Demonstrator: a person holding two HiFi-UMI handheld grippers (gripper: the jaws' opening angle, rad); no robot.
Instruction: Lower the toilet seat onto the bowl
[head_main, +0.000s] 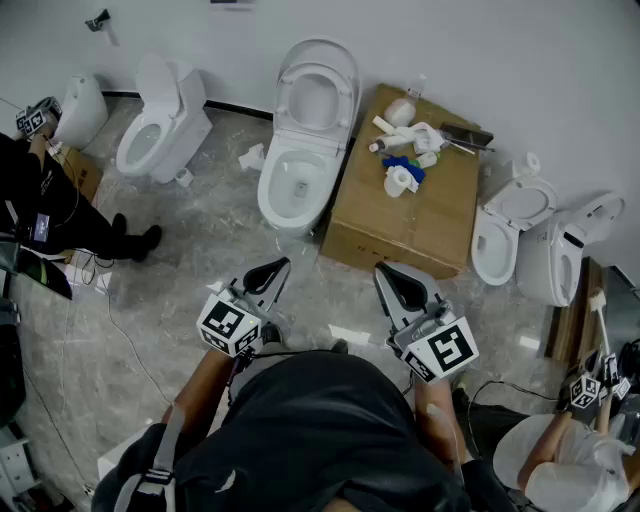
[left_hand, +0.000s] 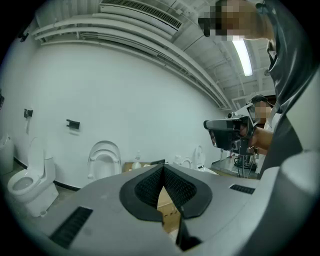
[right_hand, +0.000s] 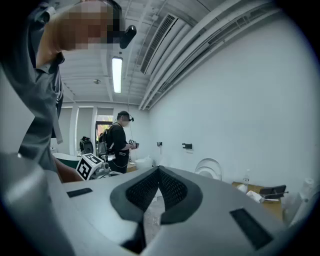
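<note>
Right claw (head_main: 384, 270) sits well short of raised toilet seat (head_main: 343, 105).

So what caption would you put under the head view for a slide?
Standing before the toilet, its seat upright, with left gripper and right gripper both shut and empty.

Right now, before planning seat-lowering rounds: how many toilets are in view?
5: far-left toilet, its neighbour, centre toilet by the cardboard box, two right toilets; others may be hidden.
</note>
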